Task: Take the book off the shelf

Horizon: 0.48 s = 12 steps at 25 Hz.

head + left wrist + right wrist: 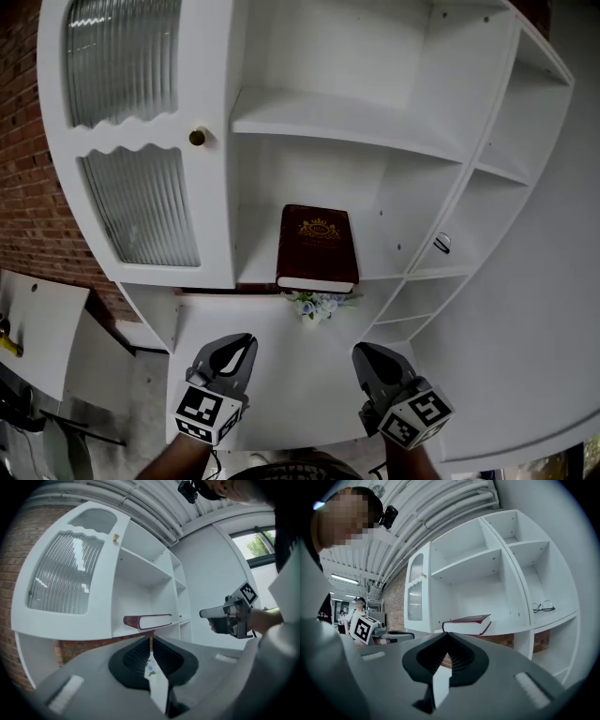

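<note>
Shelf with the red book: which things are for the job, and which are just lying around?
For the job:
book
shelf under it
left claw and right claw, both shut and empty

Just lying about:
glasses in the next cubby
little flowers below the shelf
glass cupboard door

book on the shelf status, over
Both shut, empty: left gripper, right gripper, short of the shelf. Book flat on it, untouched. Nothing in the way; small flowers by its front edge.
</note>
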Tool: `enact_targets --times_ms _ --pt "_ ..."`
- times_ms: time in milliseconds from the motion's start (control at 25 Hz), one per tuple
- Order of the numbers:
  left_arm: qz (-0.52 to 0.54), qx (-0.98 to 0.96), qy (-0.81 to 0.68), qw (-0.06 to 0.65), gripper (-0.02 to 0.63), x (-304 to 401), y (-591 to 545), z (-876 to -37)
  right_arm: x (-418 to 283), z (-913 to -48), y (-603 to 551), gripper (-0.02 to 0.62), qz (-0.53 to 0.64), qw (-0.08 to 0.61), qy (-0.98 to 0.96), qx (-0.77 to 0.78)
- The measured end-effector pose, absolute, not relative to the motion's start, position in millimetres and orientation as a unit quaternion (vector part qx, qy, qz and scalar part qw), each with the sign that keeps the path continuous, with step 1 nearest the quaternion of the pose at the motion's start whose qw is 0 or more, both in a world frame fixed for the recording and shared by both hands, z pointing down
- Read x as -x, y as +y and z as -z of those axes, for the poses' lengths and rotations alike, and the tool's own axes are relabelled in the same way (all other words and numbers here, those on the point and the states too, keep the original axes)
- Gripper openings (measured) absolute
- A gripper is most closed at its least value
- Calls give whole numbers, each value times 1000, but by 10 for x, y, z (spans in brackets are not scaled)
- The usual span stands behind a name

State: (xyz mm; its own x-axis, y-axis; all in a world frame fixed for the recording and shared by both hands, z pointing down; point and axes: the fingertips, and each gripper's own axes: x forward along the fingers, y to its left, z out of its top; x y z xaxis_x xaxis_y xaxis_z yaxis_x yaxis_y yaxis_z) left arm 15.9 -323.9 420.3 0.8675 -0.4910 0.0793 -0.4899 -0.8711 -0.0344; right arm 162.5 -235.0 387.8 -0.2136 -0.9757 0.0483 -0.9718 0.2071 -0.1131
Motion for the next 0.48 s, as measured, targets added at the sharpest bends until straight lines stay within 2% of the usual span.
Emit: enact_targets --times_ms 480 --pt "33 953 300 25 36 -515 -3701 -3971 -2032 -3720 -3067 35 59 28 812 581"
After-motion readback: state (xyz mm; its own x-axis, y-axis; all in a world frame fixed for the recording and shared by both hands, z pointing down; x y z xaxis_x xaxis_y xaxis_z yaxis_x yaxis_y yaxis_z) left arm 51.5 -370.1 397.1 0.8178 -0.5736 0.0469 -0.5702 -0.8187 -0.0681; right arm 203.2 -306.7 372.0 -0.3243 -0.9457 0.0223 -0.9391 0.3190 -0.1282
